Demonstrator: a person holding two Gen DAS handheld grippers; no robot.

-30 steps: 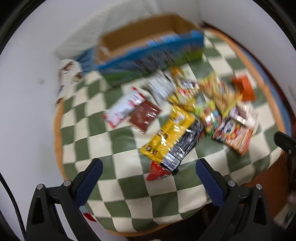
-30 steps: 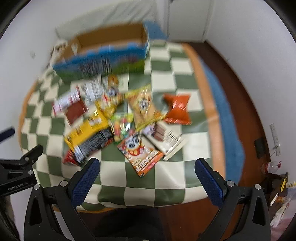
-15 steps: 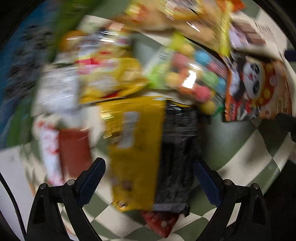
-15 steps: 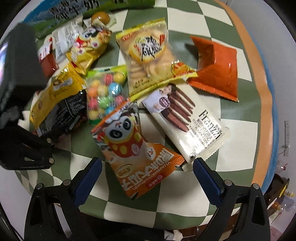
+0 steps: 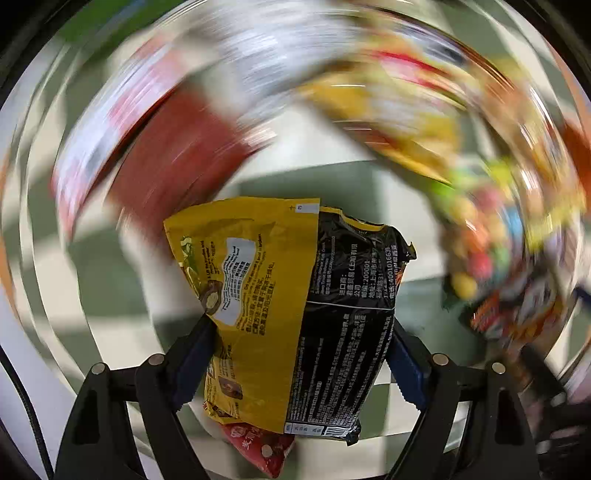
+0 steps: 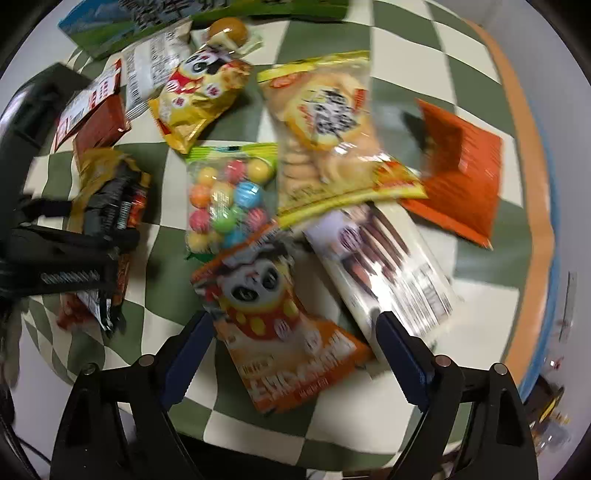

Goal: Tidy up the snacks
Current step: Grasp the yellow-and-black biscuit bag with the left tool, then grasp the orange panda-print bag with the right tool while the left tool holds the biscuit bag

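Note:
Pointing down over the snack pile, my left gripper (image 5: 299, 332) has a yellow and black snack bag (image 5: 288, 295) between its blue pads. The jaws are closing, the pads press on the bag's two sides, and the bag bows up between them. A red packet (image 5: 262, 450) peeks out under it. My right gripper (image 6: 295, 332) hangs over an orange panda snack bag (image 6: 280, 325). Its jaws are closing too, and the bag lies between the fingers without being squeezed. In the right wrist view, my left gripper (image 6: 74, 251) shows at the left edge on that yellow and black bag (image 6: 110, 192).
On the green and white checked cloth (image 6: 443, 74) lie a gumball bag (image 6: 225, 199), a rice cracker bag (image 6: 325, 125), an orange packet (image 6: 461, 173), a white biscuit-stick pack (image 6: 388, 258) and a yellow panda bag (image 6: 199, 99). A blue and green box (image 6: 110, 22) stands at the back.
Both grippers came down from high above the table to the snacks. The left jaws narrowed onto the yellow and black bag. The right jaws narrowed around the orange panda bag.

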